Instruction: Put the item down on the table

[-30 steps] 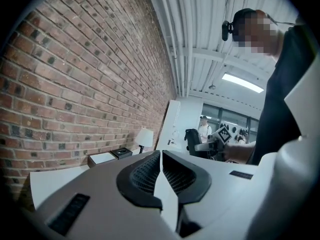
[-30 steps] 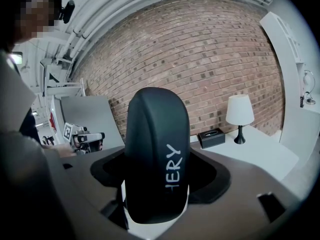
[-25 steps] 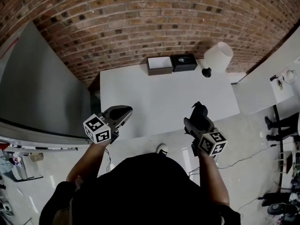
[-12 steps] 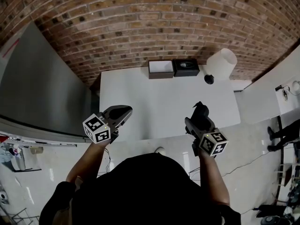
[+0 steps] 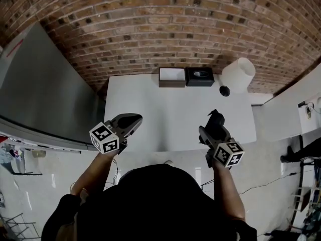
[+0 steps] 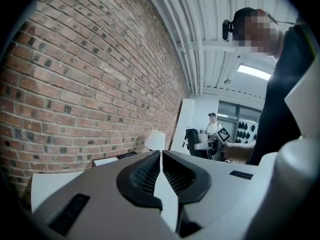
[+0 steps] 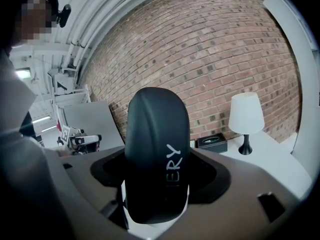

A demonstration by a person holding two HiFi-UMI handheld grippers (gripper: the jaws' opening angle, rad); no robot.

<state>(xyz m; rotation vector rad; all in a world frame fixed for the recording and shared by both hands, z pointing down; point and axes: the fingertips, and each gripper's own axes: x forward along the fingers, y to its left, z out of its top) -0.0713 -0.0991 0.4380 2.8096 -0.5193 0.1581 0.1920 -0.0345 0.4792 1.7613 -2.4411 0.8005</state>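
Note:
A black rounded item [image 7: 156, 159] with pale lettering stands upright between the jaws of my right gripper [image 5: 214, 118], which is shut on it. In the head view the black item [image 5: 215, 117] hangs above the near right part of the white table [image 5: 175, 109]. My left gripper [image 5: 133, 119] is above the table's near left edge; in the left gripper view its pads [image 6: 150, 176] meet at the tip, shut with nothing between them.
At the table's far edge stand a brown open box [image 5: 171, 77], a black box [image 5: 199, 76] and a white lamp [image 5: 238, 74] with a dark base. A brick wall rises behind. A large grey panel [image 5: 45, 94] leans at the left.
Both grippers keep their places and the right one still holds the black item. Only the head view has shifted, so the table and lamp sit a little lower in the frame.

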